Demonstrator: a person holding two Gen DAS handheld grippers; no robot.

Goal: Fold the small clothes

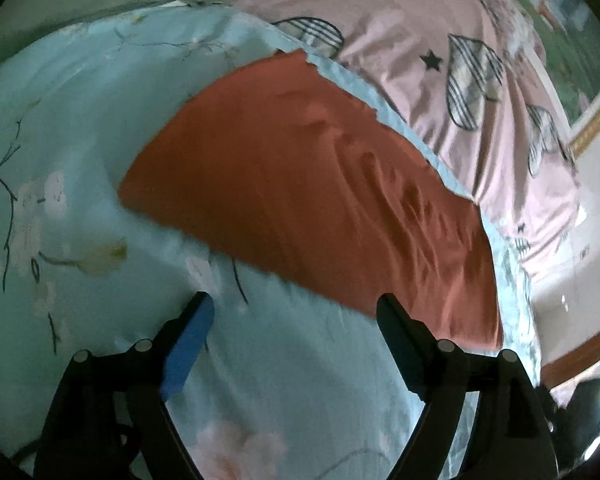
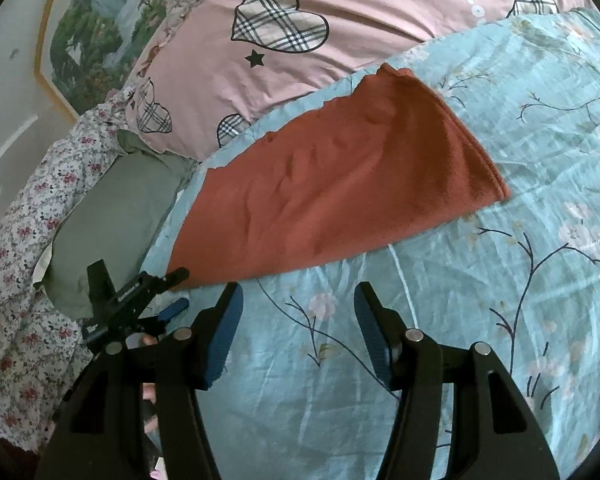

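currently the orange garment (image 2: 332, 184) is lying flat near the blue floral quilt's (image 2: 480, 320) far edge; both the left gripper (image 1: 296, 312) and right gripper (image 2: 298, 300) are hovering apart, empty. each should be pinching a near corner squarely.

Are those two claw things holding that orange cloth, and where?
Nothing is held. The left gripper and right gripper are open above the floral blue quilt, short of the rust-orange cloth.
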